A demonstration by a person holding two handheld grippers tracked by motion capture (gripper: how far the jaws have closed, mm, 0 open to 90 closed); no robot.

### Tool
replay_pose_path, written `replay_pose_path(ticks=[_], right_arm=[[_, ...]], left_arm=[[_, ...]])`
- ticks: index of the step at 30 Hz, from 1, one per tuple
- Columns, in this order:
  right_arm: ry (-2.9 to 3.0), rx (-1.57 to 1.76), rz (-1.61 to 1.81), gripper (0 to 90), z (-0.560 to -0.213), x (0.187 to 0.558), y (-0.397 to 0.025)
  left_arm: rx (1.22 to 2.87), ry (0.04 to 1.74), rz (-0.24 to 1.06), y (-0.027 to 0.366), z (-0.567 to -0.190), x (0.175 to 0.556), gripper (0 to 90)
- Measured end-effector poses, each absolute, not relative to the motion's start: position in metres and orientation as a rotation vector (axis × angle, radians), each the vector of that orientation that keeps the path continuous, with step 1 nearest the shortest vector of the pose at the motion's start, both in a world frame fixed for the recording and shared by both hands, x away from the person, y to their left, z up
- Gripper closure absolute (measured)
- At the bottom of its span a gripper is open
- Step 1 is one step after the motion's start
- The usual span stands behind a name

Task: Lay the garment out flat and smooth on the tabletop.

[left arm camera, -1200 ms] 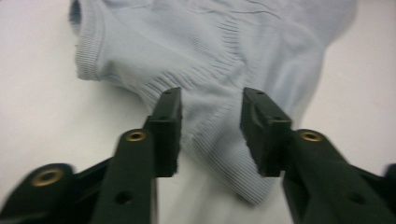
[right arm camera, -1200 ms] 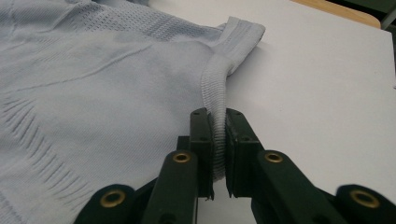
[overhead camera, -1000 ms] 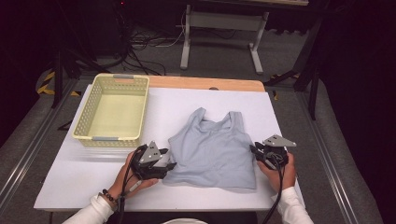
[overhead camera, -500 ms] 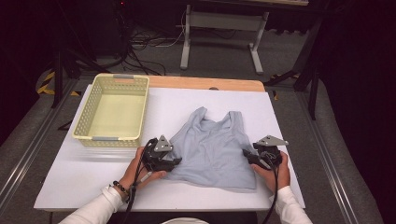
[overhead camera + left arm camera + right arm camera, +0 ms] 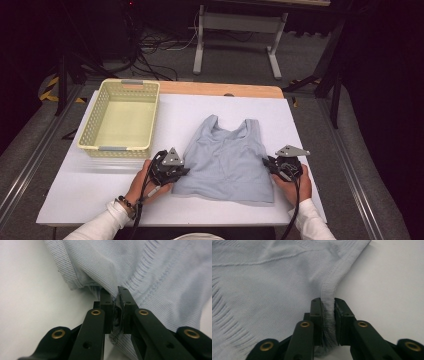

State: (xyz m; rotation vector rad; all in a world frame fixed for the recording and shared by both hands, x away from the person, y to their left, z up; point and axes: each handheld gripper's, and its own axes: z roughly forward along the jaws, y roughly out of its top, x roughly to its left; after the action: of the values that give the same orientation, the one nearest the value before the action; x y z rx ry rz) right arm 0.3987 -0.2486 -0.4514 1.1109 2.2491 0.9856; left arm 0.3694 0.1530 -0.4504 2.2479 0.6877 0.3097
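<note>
A pale blue tank top (image 5: 227, 160) lies flat on the white table top (image 5: 90, 185), straps toward the far side. My left gripper (image 5: 181, 172) is at the top's left lower edge and is shut on a pinch of the fabric (image 5: 115, 293). At the right lower edge my right gripper (image 5: 270, 166) is shut on the ribbed hem (image 5: 328, 297), which rises in a fold between its jaws. A hand holds each gripper from the near side.
A pale yellow plastic basket (image 5: 120, 117) with nothing in it stands at the back left of the table. A wooden strip (image 5: 220, 90) runs along the far edge. Cables and a metal stand (image 5: 235, 30) sit on the floor beyond.
Both grippers have moved inward onto the tank top's lower side edges and closed on the fabric. The top's lower part looks slightly narrower and bunched at the grips.
</note>
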Motion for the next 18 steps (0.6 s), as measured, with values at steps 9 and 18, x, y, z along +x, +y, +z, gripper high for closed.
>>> replay_pose_path(ticks=[9,18], right_arm=[[2.211,1.06,1.054,82.9,-0.442,0.391,-0.245],[2.208,1.028,1.056,80.6,-0.439,0.389,-0.238]], left_arm=[[2.157,0.648,0.381,0.175,-0.419,0.349,84.2],[2.152,0.643,0.434,0.177,-0.419,0.343,81.9]])
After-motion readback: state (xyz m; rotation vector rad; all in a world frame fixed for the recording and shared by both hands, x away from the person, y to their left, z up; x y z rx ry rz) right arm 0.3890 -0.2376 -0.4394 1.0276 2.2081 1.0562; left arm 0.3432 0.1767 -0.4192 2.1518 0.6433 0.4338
